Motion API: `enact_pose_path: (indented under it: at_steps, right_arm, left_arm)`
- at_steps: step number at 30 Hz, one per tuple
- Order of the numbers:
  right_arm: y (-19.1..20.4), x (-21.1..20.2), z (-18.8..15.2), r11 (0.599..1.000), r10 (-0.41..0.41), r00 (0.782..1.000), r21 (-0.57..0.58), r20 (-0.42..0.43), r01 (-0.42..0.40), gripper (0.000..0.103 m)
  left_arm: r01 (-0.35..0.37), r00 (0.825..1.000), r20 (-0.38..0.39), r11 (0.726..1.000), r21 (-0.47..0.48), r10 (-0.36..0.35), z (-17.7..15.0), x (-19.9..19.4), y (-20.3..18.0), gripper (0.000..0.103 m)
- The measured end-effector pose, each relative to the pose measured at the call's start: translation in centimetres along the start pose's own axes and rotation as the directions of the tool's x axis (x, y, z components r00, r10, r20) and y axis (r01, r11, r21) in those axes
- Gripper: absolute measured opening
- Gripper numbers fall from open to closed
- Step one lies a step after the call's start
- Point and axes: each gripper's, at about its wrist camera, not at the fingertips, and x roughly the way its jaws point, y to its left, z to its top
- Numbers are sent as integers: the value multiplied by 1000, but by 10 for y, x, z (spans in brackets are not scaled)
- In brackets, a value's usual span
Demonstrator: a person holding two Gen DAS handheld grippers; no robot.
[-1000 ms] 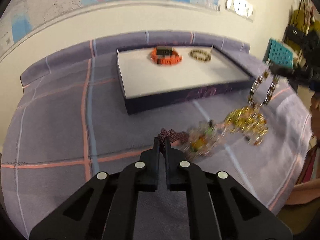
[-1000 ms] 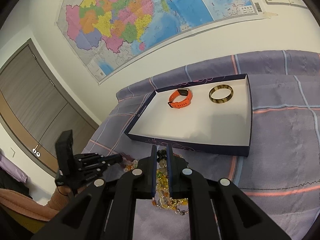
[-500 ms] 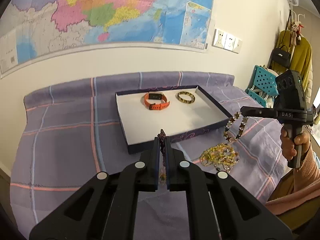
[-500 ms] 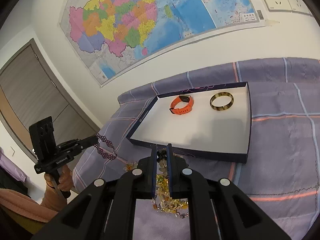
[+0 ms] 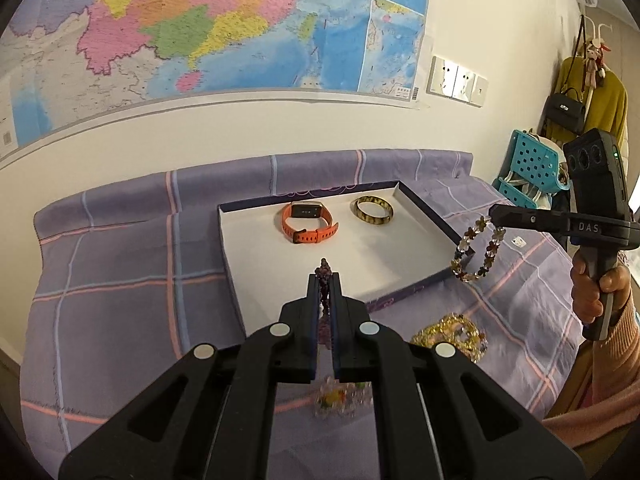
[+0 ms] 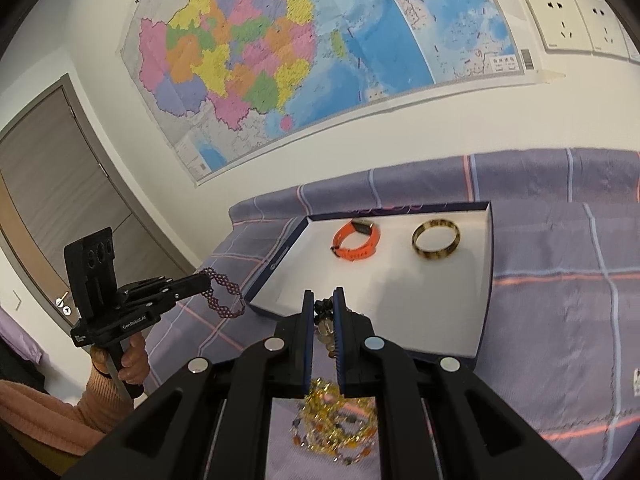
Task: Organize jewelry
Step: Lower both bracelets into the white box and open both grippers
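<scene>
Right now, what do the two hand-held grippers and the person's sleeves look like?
Both are matte black plastic. The left hand-held gripper has a pistol grip, a camera block with three round lenses and white "GenRobot.AI" lettering. The right hand-held gripper reads "DAS" and shows a small green light. Silver round bolts dot the finger linkages. The knitted sleeve is salmon-pink.

Wall map [image 5: 224,28] above purple checked bedspread [image 5: 120,280].

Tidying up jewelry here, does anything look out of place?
Yes: a gold beaded tangle and a clear beaded bracelet lie loose on the bedspread, outside the tray holding the orange watch and bangle.
</scene>
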Motion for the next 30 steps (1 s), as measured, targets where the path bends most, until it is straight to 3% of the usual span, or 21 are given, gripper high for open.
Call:
enact_pose_path:
  at_steps: [13, 18, 21, 24, 30]
  right_arm:
    - [-32, 41, 36, 998, -57, 998, 33, -33, 58, 8]
    - [-43, 66, 46, 997, -19, 998, 76, -52, 23, 8]
    - [-52, 80, 47, 995, -47, 996, 83, -78, 53, 8]
    - [-65, 89, 44, 991, -84, 991, 94, -102, 94, 8]
    - [-75, 93, 38, 984, -161, 978, 56, -131, 170, 8]
  left_arm:
    - [7, 999, -49, 1000, -30, -9, 26, 54, 7, 5]
    - [67, 995, -65, 993, -92, -74, 39, 82, 14, 5]
    - [57, 993, -96, 989, -135, -71, 38, 105, 23, 5]
    - [-6, 984, -177, 987, -158, -22, 30, 132, 34, 5]
    - [-44, 971, -240, 982, -184, -2, 20, 151, 46, 5]
